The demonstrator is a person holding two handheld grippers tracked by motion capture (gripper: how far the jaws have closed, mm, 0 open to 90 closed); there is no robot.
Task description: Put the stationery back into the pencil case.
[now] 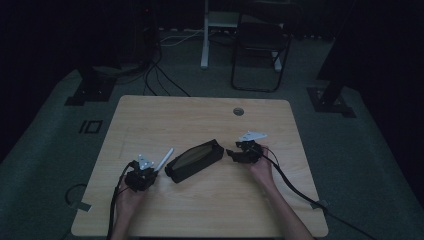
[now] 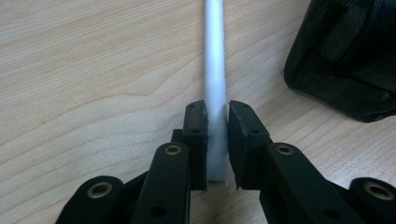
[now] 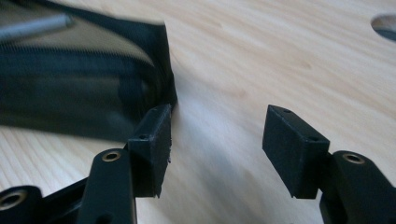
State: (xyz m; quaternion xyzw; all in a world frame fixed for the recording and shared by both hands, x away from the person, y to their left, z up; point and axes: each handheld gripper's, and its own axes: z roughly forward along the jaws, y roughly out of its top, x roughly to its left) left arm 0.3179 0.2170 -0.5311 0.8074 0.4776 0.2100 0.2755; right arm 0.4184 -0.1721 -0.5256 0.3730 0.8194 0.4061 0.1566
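A black zip pouch (image 1: 194,160) lies open in the middle of the wooden table (image 1: 150,115), showing a tan lining. My left gripper (image 1: 148,172) sits at its left end, shut on a white pen (image 1: 165,159) that points up and right toward the pouch. In the left gripper view the pen (image 2: 214,60) runs straight up between the jaws (image 2: 216,126), with the pouch (image 2: 345,56) at the upper right. My right gripper (image 1: 234,152) stands open at the pouch's right end. In the right gripper view its left fingertip (image 3: 152,140) is beside the pouch's end (image 3: 84,93), with nothing between the jaws.
A round cable hole (image 1: 238,111) is set in the table near its far edge. Beyond the table stand a dark chair (image 1: 260,45) and a white desk leg (image 1: 204,35), with cables (image 1: 160,75) on the floor. Bare tabletop lies along the near edge.
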